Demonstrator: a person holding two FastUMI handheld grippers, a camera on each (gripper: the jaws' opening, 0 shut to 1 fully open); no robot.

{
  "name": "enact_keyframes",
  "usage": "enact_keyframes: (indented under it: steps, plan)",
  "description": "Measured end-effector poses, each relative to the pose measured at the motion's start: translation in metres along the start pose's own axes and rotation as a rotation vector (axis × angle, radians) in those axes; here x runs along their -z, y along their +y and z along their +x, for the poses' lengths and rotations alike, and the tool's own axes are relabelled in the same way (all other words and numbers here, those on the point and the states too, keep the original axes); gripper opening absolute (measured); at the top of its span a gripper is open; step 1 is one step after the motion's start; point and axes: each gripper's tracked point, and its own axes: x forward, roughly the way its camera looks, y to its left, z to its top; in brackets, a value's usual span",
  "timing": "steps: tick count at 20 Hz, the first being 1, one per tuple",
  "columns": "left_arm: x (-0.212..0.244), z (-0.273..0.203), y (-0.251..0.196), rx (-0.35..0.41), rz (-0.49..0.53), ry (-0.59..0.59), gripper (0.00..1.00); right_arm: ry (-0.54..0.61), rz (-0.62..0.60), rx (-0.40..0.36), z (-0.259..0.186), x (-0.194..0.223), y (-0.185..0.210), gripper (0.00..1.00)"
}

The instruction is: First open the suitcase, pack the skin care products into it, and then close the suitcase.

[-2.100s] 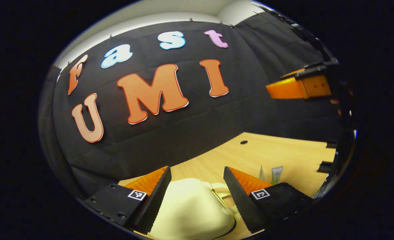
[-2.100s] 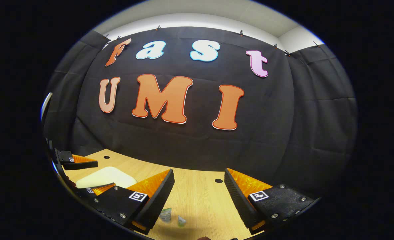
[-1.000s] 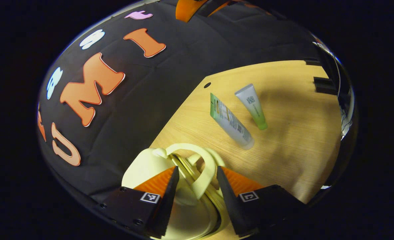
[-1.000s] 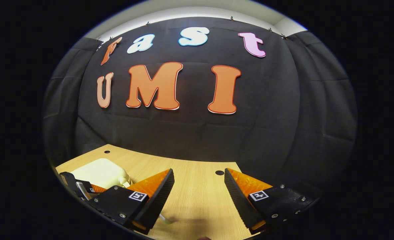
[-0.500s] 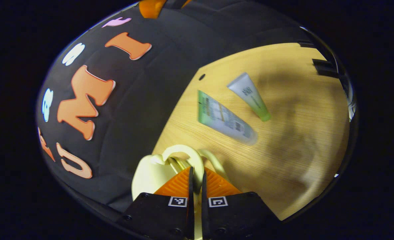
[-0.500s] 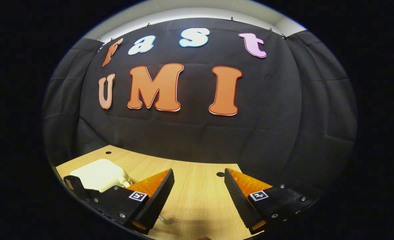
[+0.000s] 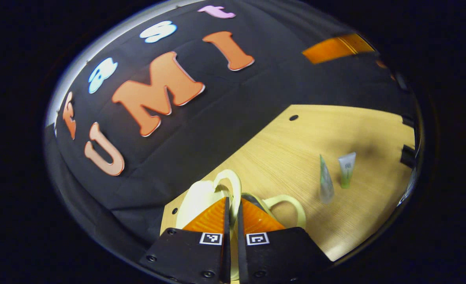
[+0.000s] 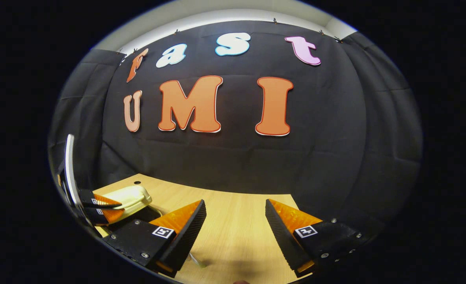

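Observation:
The cream suitcase (image 7: pixel 199 201) lies on the wooden table (image 7: pixel 296 142). My left gripper (image 7: pixel 232 201) is shut on the lid's handle loop (image 7: pixel 235 183), and the other handle (image 7: pixel 292 202) sits apart to its right. In the right gripper view the suitcase lid (image 8: pixel 132 195) is tilted up with a dark gap beneath it, and the left gripper (image 8: pixel 99 207) is at its near edge. Two skin care tubes (image 7: pixel 326 182) (image 7: pixel 346 169) lie on the table to the right. My right gripper (image 8: pixel 235 225) hangs open above the table with nothing between its fingers.
A tube's tip (image 8: pixel 196 261) shows just below my right gripper's left finger. Small round holes (image 7: pixel 293 117) (image 8: pixel 137 182) mark the tabletop near the black cloth wall. Part of the right gripper (image 7: pixel 335 47) hangs at the upper right of the left gripper view.
The left gripper went from open around the handle to shut on it, then rose and tilted; the lid has lifted and the two handles have parted. The right gripper barely moved.

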Motion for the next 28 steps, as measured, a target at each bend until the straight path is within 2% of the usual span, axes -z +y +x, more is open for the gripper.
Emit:
enact_keyframes:
  steps: [5,8,17,21,28]
  plan:
    - [-0.003,-0.016,0.051,-0.121,-0.066,-0.022,0.08,0.007,-0.021,-0.061,0.003,0.003,0.019,0.95]
    - [-0.001,-0.025,0.076,-0.166,-0.069,-0.059,0.08,0.004,-0.043,-0.039,0.0,0.0,0.021,0.95]
    - [0.036,-0.029,0.138,-0.158,-0.103,-0.11,0.05,-0.017,-0.047,0.073,0.003,-0.023,0.062,0.95]
    - [0.06,-0.029,0.192,-0.171,-0.281,-0.12,0.07,0.008,-0.095,0.11,-0.007,-0.02,0.083,0.95]
    - [0.134,-0.017,0.281,-0.248,-0.322,-0.083,0.07,0.015,-0.111,0.14,-0.016,-0.025,0.119,0.96]
